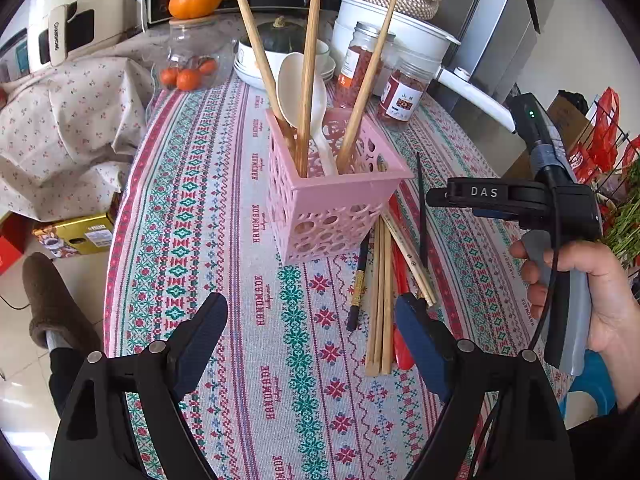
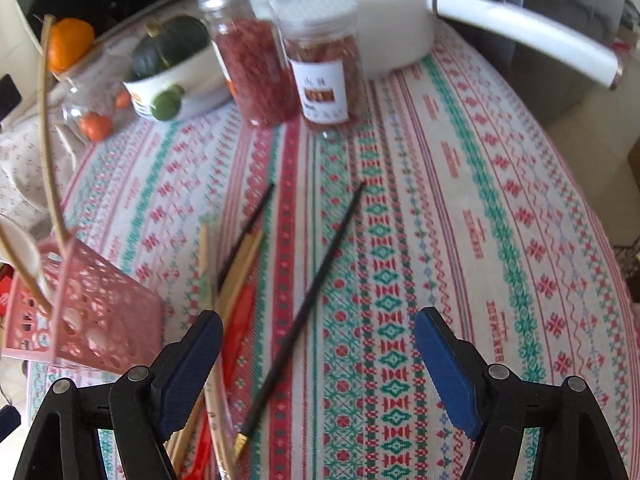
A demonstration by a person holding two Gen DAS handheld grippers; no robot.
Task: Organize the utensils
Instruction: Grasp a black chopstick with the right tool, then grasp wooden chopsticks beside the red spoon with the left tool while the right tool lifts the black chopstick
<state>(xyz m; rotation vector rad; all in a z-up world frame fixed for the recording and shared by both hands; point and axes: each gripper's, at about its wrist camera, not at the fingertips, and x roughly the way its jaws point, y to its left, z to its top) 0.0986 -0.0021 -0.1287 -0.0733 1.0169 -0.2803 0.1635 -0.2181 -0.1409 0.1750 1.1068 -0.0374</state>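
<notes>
A pink perforated basket (image 1: 332, 196) stands on the patterned tablecloth, holding three wooden chopsticks (image 1: 308, 80) and a white spoon (image 1: 304, 96). It also shows in the right wrist view (image 2: 92, 316). Loose chopsticks lie to its right: wooden ones (image 1: 380, 300), red ones (image 1: 400, 280), black ones (image 1: 422, 208). My left gripper (image 1: 312, 316) is open and empty, hovering in front of the basket. My right gripper (image 2: 318, 332) is open and empty above a black chopstick (image 2: 304, 312); a second black one (image 2: 246, 232) lies beside wooden ones (image 2: 240, 268).
Two jars of red dried food (image 2: 288, 64) stand behind the loose chopsticks, with a white pot (image 1: 396, 28) and its long handle (image 2: 524, 36), a bowl holding a green squash (image 1: 280, 40) and a glass jar of oranges (image 1: 192, 60). The table edge curves at the left (image 1: 120, 240).
</notes>
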